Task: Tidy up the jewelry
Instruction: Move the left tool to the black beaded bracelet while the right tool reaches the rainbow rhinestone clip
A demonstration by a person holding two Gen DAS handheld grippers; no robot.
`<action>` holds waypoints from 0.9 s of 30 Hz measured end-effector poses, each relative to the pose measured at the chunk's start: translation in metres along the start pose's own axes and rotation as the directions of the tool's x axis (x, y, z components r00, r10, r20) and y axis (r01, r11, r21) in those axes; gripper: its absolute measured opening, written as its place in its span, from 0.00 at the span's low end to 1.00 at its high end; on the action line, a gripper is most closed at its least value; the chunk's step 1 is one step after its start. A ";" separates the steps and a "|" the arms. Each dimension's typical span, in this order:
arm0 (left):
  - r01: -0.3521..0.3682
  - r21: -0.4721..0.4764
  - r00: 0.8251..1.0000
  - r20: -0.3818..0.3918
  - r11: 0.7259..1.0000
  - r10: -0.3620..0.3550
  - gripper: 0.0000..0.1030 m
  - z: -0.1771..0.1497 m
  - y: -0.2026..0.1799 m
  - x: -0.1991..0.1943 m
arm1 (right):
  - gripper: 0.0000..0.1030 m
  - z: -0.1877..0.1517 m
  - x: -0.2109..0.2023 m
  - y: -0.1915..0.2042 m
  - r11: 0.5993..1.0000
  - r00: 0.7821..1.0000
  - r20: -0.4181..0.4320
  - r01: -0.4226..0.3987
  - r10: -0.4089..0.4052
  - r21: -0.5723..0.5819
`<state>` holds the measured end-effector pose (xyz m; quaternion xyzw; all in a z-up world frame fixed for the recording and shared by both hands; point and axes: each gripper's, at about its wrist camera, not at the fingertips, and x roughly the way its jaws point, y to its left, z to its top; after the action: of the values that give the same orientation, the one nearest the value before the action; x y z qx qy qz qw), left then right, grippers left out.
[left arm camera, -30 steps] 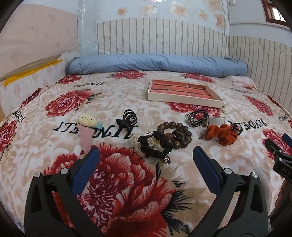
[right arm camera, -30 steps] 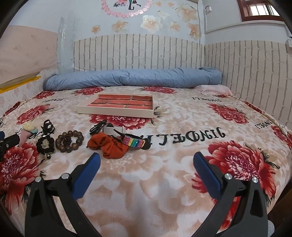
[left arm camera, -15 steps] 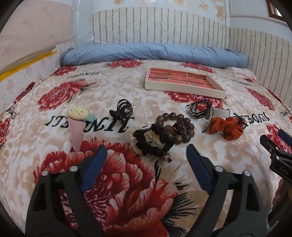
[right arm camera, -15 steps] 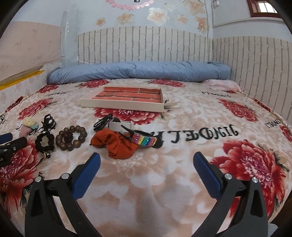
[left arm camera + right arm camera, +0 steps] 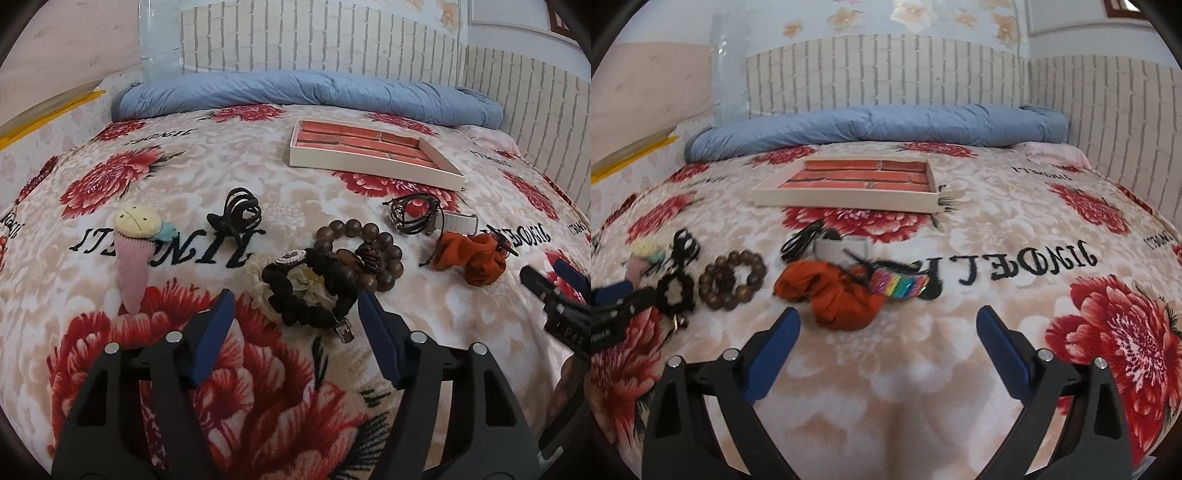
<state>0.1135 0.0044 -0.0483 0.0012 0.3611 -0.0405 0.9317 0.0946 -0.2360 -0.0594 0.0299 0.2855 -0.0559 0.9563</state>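
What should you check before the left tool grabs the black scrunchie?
1. Left tool open wide enough: ok, its blue fingers stand apart, one on each side of the black scrunchie.
2. Left tool holding nothing: ok.
3. Scrunchie free to lift alone: not ok, it lies on the cream scrunchie and overlaps the wooden bead bracelet.
4. Tray ready to receive: ok, its brick-patterned compartments show nothing in them.
5. Right tool out of the way: ok, it is open, near the orange scrunchie, apart from the black one.
6. Charm hanging from the scrunchie is caught on something: cannot tell.
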 end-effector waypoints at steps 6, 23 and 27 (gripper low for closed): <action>-0.001 -0.009 1.000 -0.006 1.000 0.001 0.66 0.007 0.004 0.011 | 0.91 0.022 0.012 -0.008 1.000 1.000 0.029 0.010 -0.010 0.006; 0.028 0.006 0.999 -0.022 1.000 -0.028 0.41 0.023 0.009 0.034 | 0.88 0.036 0.047 -0.018 1.000 0.999 -0.037 -0.025 0.025 0.016; 0.024 0.028 1.000 -0.005 0.999 -0.024 0.40 0.024 0.004 0.034 | 0.87 0.036 0.053 -0.019 0.999 0.998 -0.052 -0.028 0.029 0.021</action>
<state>0.1550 0.0055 -0.0529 0.0099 0.3626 -0.0567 0.9302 0.1556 -0.2629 -0.0589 0.0451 0.3092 -0.0446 0.9489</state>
